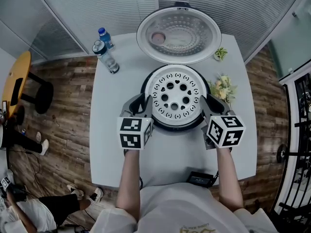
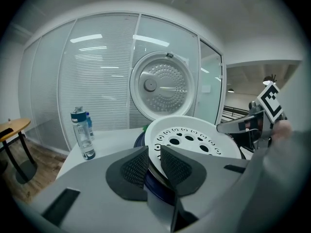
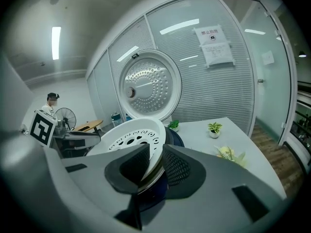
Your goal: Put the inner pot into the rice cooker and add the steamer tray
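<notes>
Setting the white steamer tray (image 1: pixel 176 97) down on the dark blue rice cooker (image 1: pixel 172 126), with the inner pot most likely already inside, hidden under the tray. Pinching the tray's thin rim tight with the left gripper (image 2: pixel 154 154), and only loosely ringing the rim on the other side with the right gripper (image 3: pixel 156 154), jaws a little apart. Next, probably letting go softly and pulling both back, since the round, smooth, hard tray full of holes could tip.

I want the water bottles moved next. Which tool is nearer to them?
Left. The left tool sits at the steamer tray's left rim, on the water bottles' side; the right tool sits at its right rim, the whole tray farther away.
</notes>
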